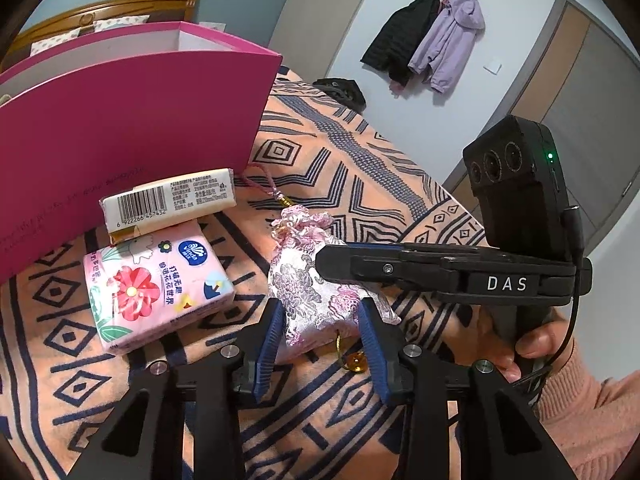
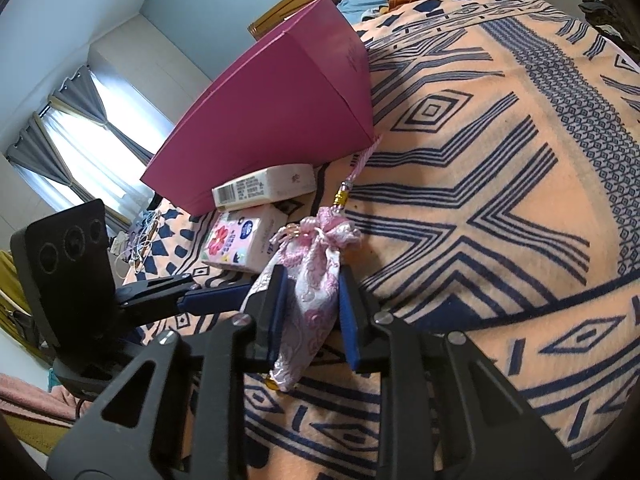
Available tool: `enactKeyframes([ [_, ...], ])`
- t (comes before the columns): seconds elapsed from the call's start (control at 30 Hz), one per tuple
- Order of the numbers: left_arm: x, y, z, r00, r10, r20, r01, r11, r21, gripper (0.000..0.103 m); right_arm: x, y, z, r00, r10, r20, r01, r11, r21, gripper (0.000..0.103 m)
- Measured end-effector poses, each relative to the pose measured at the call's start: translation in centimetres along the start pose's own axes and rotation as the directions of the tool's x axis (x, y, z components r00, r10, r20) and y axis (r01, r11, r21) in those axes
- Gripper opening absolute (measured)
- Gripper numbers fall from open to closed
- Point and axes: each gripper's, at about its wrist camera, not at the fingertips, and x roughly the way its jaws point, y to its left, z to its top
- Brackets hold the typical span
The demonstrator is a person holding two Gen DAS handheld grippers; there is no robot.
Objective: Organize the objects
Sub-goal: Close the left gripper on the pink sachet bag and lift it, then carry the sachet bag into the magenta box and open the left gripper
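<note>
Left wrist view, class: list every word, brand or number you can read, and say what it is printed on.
"DAS": on the right gripper.
"6 922266 457432": under the barcode on the white tissue pack; its small print is unreadable.
"Vinda": blue badge on the floral tissue pack; its Chinese lines are too small to quote.
Pink box: faint print, unreadable.
</note>
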Motion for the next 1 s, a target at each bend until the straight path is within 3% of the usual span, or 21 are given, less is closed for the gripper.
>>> enactKeyframes([
  [0.37, -1.6, -1.1, -0.1, 0.999, -0.021, 0.029, 0.020, 0.999, 0.043, 0.038, -1.6, 1.4, 0.1, 0.998, 0.047, 0.048, -0.045, 0.998, -0.038, 0.024],
  [1.0, -5.5, -2.2, 1.3, 0.990, -0.002, 0.144, -0.014, 0.994, 0.109, 0.034, -4.1, 4.4, 1.5, 0.984, 0.126, 0.128, -0.111, 0.987, -0.116, 0.021],
])
